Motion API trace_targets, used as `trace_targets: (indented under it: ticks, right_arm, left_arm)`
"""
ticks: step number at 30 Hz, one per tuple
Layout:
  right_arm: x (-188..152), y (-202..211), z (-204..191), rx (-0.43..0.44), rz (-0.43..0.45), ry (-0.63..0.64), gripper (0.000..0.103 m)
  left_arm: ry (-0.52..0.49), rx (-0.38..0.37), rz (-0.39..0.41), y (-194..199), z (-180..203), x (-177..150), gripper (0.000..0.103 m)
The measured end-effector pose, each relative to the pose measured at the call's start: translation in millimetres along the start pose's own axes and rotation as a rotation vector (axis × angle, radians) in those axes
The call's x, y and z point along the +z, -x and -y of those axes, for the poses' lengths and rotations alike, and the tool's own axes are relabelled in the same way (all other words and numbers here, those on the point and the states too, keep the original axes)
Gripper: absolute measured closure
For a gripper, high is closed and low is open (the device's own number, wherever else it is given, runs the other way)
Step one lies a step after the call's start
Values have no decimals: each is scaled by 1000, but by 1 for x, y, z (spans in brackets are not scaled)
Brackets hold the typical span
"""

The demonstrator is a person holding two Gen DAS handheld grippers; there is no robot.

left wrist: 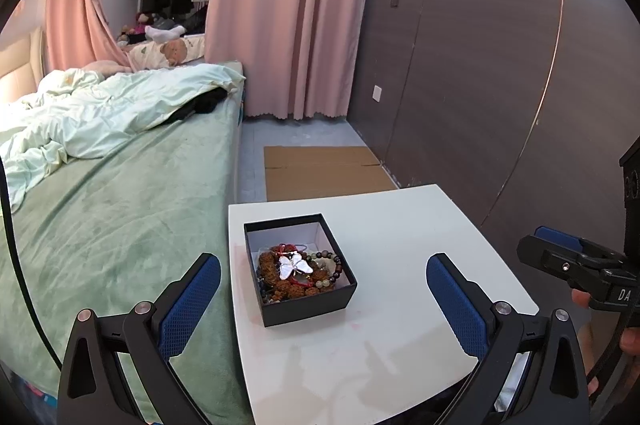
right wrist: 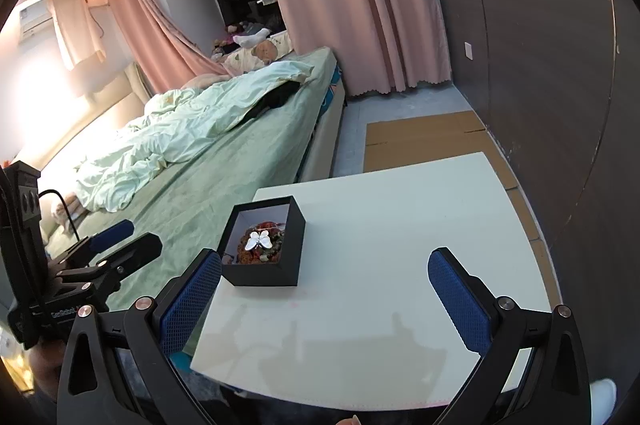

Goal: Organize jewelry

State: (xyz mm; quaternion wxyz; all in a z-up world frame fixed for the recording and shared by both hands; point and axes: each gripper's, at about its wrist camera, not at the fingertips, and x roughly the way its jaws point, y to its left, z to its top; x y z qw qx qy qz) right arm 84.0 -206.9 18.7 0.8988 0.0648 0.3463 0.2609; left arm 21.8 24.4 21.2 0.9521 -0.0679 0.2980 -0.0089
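Your left gripper (left wrist: 323, 299) was spread wide and carried nothing, its blue pads hanging over the near edge of the white table (left wrist: 420, 265), and the black box (left wrist: 304, 305) sat straight ahead of it, almost framed between the two fingers. Your right gripper (right wrist: 325, 299) was just as wide apart and just as bare, but from it the box (right wrist: 280, 265) lay ahead and off to the left, close by its left finger, so your left hand was the one lined up with the box and looked the nearer. The box stood open-topped near the table edge that faces the bed (left wrist: 120, 217), set slightly askew to that edge. Inside it the jewelry lay heaped together: a white butterfly piece (left wrist: 295, 266) on top, brown beaded bracelets (left wrist: 280, 265) beneath it, red cord showing at the back. The tabletop around the box showed no loose pieces, so everything visible already sat in the box; that fits jewelry gathered in as well as a tangle waiting to be sorted out
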Motion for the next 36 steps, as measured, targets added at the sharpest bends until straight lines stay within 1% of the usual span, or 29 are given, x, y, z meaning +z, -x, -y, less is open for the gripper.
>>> trace_targets:
  ticks: [5, 12, 16, 23, 29, 32, 36]
  right_arm:
    - [-2, 5, -2, 4, 25, 14, 0]
    - [-6, 7, -1, 0, 20, 19, 0]
    - [-6, 7, 0, 1, 26, 22, 0]
    - [-9, 13, 0, 0, 64, 43, 0]
    - [-10, 14, -1, -3, 66, 54, 0]
    - [-9, 15, -2, -4, 72, 60, 0]
    - [-9, 16, -4, -4, 75, 59, 0]
  left_arm:
    - [-3, -2, 13, 6, 1, -3, 0]
    - [-20, 4, 11, 10, 4, -5, 0]
    - [-33, 13, 29, 16, 7, -6, 0]
    - [-31, 16, 39, 19, 6, -9, 0]
    - [-24, 16, 41, 18, 3, -9, 0]
    - [-17, 34, 43, 17, 3, -9, 0]
    - [-9, 19, 34, 15, 2, -9, 0]
